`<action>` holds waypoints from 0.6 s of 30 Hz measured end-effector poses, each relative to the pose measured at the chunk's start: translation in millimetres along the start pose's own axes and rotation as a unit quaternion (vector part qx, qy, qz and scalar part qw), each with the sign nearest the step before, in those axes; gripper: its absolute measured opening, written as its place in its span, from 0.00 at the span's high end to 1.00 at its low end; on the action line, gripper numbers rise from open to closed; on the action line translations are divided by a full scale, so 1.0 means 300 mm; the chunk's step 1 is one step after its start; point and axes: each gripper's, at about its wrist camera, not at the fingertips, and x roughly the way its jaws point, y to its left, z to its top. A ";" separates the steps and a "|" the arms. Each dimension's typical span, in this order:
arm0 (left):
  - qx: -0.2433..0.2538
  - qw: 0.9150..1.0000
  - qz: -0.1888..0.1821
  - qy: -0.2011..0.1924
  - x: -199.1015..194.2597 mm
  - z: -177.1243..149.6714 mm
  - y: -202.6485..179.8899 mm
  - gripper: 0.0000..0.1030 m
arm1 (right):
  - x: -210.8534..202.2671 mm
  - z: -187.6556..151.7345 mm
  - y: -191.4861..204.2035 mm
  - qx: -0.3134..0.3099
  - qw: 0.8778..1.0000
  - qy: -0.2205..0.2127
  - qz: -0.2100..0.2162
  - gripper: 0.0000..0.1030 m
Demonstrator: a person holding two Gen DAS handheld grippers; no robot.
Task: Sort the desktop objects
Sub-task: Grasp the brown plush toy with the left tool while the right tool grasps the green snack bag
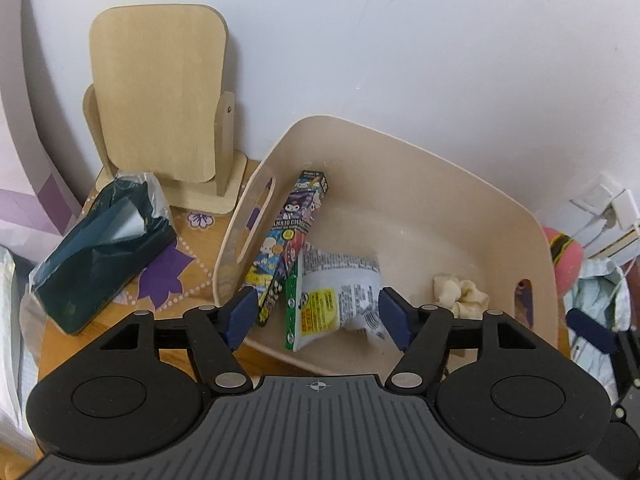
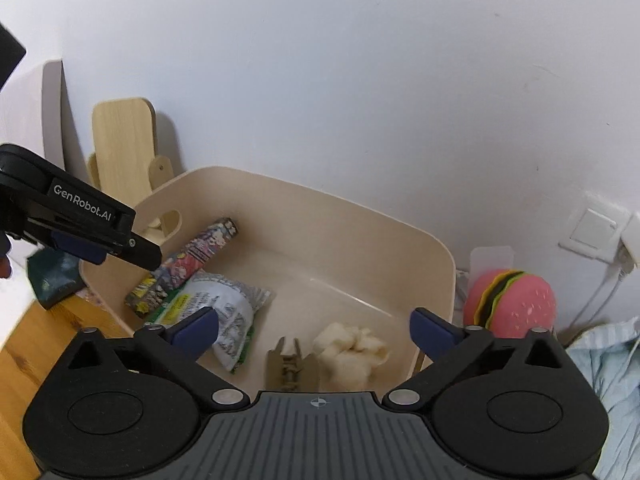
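The bin (image 1: 420, 184) is plain beige. The long box (image 1: 290, 236) carries bright cartoon prints. The burger toy (image 2: 514, 302) is pink.

Khaki hair clip (image 2: 289, 366) half behind the right gripper's body; tissue pack (image 2: 52, 280) blurred.

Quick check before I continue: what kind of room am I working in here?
Probably a bedroom or home desk corner: a wooden tabletop mirror stand, a burger-shaped toy, and a beige storage bin holding snacks against a plain wall.
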 end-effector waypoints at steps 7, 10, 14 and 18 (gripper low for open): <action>0.051 0.998 0.016 -0.022 -0.104 -0.106 0.010 0.33 | -0.089 -0.078 0.048 0.016 1.000 0.014 0.009 0.00; 0.086 0.996 0.024 -0.029 -0.142 -0.172 0.020 0.33 | -0.131 -0.131 0.078 0.024 0.999 0.024 0.018 0.00; 0.128 0.991 0.032 -0.030 -0.183 -0.280 0.044 0.33 | -0.173 -0.205 0.120 0.046 0.997 0.044 0.032 0.00; 0.150 0.988 0.033 -0.015 -0.199 -0.394 0.085 0.33 | -0.186 -0.270 0.144 0.092 0.991 0.078 0.050 0.00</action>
